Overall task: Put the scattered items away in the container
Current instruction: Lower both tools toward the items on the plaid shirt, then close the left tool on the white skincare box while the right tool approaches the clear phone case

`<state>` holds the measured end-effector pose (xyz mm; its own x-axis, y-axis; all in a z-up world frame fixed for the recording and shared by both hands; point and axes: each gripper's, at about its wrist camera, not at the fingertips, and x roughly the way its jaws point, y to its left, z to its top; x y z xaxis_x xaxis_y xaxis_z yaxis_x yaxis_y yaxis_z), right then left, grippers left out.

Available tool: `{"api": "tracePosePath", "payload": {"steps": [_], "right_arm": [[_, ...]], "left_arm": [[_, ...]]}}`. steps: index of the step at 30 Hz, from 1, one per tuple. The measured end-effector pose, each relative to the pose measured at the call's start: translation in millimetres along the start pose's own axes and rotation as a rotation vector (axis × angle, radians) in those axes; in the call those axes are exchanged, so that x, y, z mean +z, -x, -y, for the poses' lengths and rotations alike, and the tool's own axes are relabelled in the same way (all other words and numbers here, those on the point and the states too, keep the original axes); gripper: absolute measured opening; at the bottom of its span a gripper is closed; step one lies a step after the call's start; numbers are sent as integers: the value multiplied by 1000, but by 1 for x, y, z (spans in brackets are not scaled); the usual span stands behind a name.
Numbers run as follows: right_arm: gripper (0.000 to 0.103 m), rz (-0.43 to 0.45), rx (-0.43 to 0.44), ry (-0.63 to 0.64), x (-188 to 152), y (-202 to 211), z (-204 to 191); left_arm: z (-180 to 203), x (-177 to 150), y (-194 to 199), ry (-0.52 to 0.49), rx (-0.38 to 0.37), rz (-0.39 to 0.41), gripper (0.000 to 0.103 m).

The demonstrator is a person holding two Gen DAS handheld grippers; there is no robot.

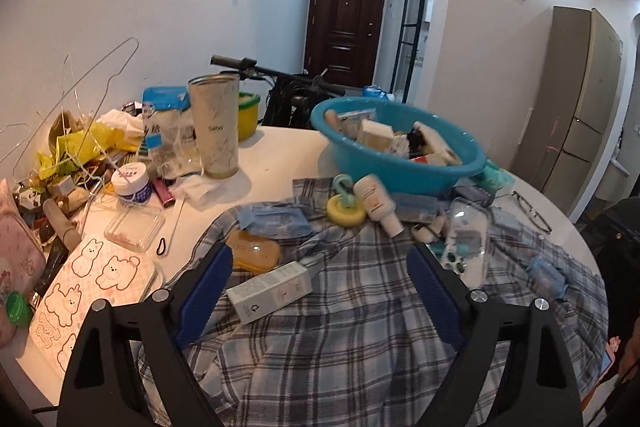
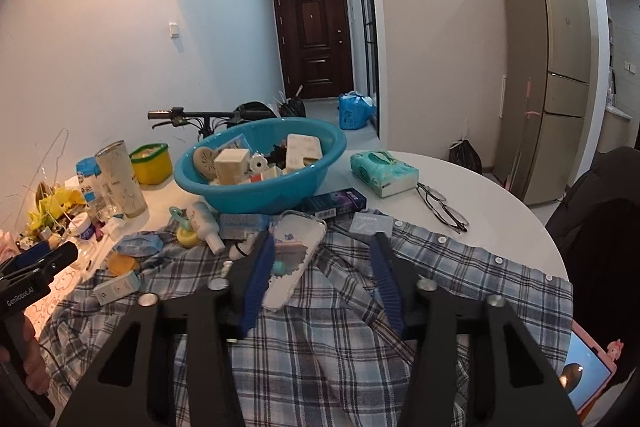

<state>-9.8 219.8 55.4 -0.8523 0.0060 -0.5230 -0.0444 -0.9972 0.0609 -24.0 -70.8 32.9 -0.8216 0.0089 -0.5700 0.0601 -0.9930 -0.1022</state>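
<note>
Centrally, blue basin [image 2: 260, 183] near table edge [image 2: 500, 195]

Left claw [image 1: 320, 291] gapes wide; right claw [image 2: 324, 283] seemingly open, empty.

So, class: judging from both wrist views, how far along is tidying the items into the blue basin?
Done: the blue basin already holds several boxes and small items. In hand: nothing; the left gripper and right gripper hang open above the plaid shirt. Left: the white box, lotion bottle, clear phone case and more.
</note>
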Motion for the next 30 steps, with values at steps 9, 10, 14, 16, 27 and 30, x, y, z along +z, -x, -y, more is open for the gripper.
{"api": "tracePosePath", "payload": {"steps": [9, 10, 14, 16, 27, 30], "right_arm": [[28, -40, -31, 16, -7, -11, -4], [26, -60, -36, 17, -9, -16, -4], [19, -110, -37, 20, -15, -29, -4], [19, -113, -39, 24, -17, -30, -5], [18, -139, -9, 6, -17, -33, -1], [18, -134, -15, -4, -16, -31, 3]], "left_arm": [[-33, -12, -47, 30, 67, -164, 79], [-33, -14, -51, 24, 62, -182, 79], [-32, -22, -68, 13, 32, -257, 79], [-28, -25, -75, -6, 39, -278, 79], [-35, -24, -111, -46, 30, -321, 83], [-39, -24, -121, -26, 30, -363, 63]]}}
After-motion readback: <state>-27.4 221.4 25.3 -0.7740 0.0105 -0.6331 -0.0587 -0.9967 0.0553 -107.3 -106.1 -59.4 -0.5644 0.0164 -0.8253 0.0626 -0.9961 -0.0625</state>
